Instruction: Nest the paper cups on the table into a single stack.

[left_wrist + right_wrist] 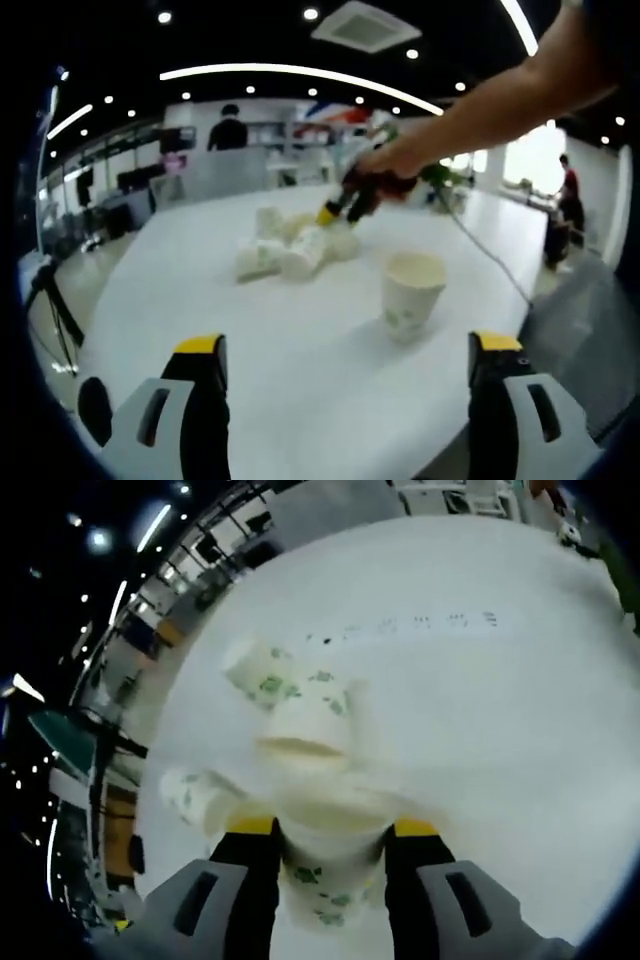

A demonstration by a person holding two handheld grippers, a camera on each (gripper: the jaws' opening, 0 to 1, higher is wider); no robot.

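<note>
Bright ceiling lights (300, 70), window glare far right; right gripper view motion-blurred; fisheye bending at edges.

Left view distant across table (300, 380), right view close over shared cups (290, 730)

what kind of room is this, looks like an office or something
Probably an open-plan office or lab. A large white table holds the paper cups, the ceiling has recessed spotlights and an air-conditioning vent, and people stand by desks and monitors in the background.
</note>
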